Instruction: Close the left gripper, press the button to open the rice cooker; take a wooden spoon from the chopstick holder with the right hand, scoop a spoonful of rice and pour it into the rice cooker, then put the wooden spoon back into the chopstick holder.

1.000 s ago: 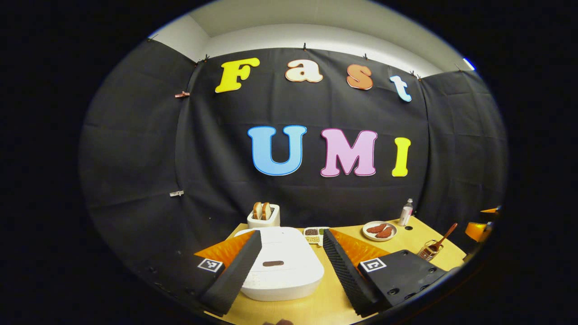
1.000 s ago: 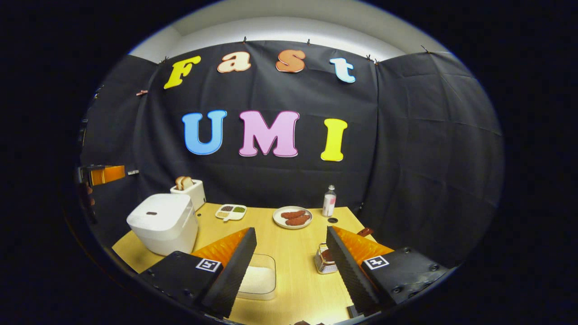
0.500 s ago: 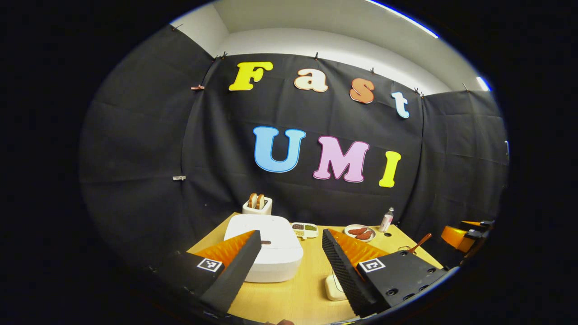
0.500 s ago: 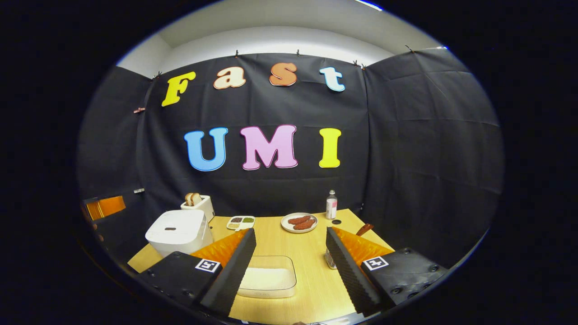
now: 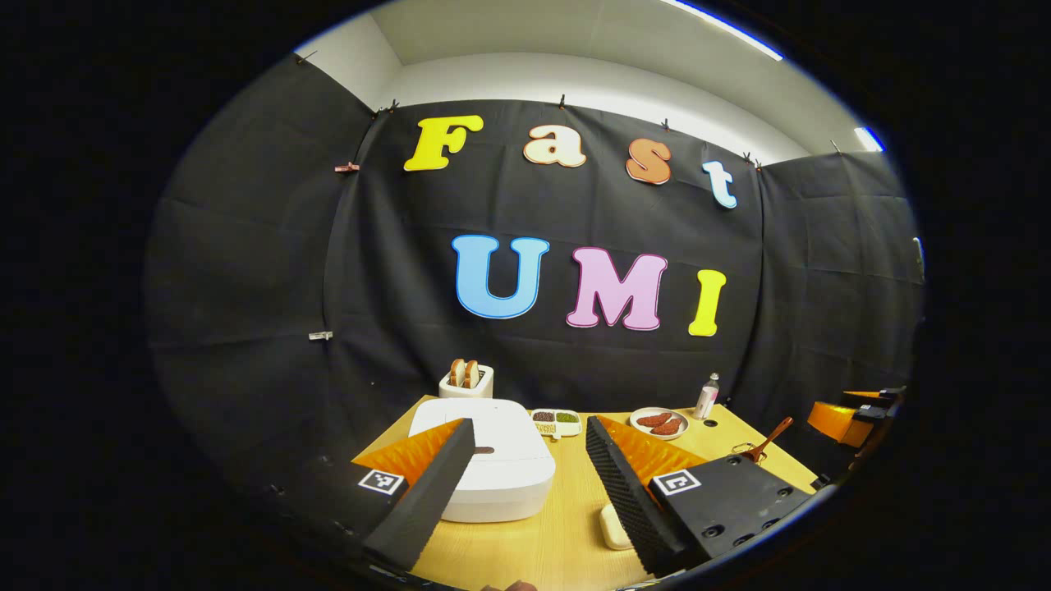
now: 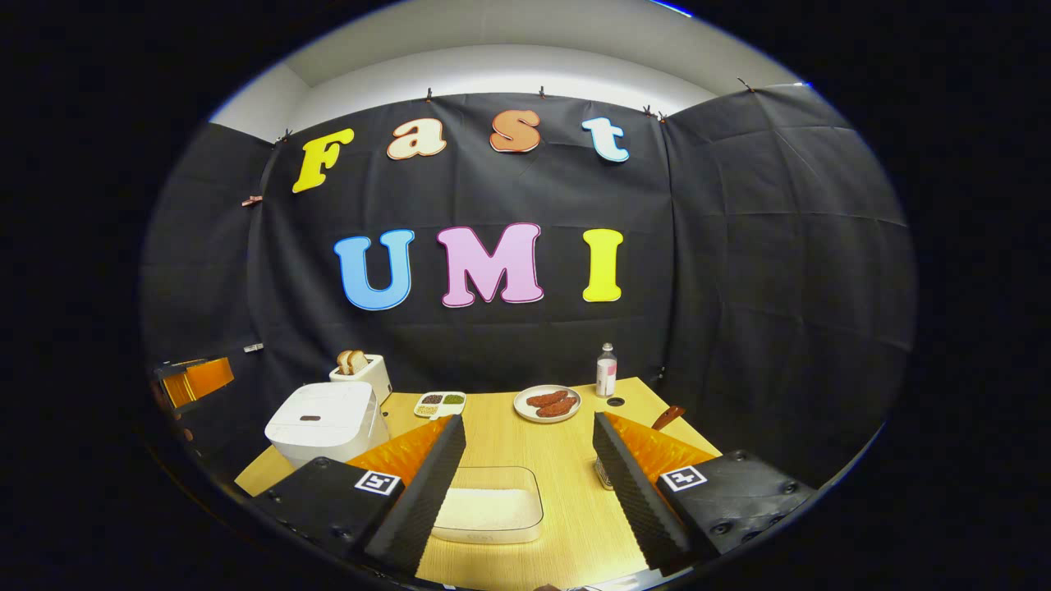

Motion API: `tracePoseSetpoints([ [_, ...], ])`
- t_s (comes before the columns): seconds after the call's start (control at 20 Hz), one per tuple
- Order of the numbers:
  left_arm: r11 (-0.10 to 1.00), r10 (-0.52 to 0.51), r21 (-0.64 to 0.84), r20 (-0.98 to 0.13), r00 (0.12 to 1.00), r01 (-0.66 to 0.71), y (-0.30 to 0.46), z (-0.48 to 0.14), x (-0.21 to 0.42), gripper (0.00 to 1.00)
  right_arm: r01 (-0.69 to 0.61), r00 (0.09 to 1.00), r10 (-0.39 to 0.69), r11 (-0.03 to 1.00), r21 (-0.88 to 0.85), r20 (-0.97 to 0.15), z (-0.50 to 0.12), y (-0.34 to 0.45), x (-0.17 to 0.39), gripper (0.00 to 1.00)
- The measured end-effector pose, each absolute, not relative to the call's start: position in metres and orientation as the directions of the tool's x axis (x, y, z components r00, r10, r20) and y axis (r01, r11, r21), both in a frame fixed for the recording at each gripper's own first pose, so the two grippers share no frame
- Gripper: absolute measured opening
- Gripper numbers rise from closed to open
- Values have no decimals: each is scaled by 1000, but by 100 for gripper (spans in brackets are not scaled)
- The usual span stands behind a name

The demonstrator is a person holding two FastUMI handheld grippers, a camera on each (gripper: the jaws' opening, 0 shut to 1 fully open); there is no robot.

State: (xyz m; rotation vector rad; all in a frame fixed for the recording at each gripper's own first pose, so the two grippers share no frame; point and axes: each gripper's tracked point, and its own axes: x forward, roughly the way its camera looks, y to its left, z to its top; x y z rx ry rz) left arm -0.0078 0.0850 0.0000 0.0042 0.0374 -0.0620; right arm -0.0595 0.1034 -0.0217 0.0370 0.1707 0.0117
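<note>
While we find no readable writing on the rice cooker (image 5: 491,460) or bottle (image 6: 606,370), both views have barely shifted in the last half second. Our left gripper (image 5: 525,468) and right gripper (image 6: 530,464) gape wide, holding nothing. Its lid down, the cooker sits at the table's (image 6: 509,427) left; the wooden spoon (image 5: 770,435) stands in its holder (image 5: 743,451) at the right.

Left gripper view: looks from near edge across light wooden tabletop (image 5: 566,542) toward booth's black back wall, level, set back, white closed rice cooker (image 5: 493,460) just ahead. Right gripper view: same facing, placed further right, clear rectangular rice container (image 6: 490,509) just ahead. Shared: white rice cooker (image 6: 324,423), round white plate (image 5: 659,423) (image 6: 548,403).
</note>
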Motion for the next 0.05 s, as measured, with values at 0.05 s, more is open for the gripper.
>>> tracePoseSetpoints([
  [0.05, 998, -61, 1, -37, 997, 61, 85, -1, -7, 94, -7, 985, 13, 999, 37, -171, -22, 102, -59, 99],
])
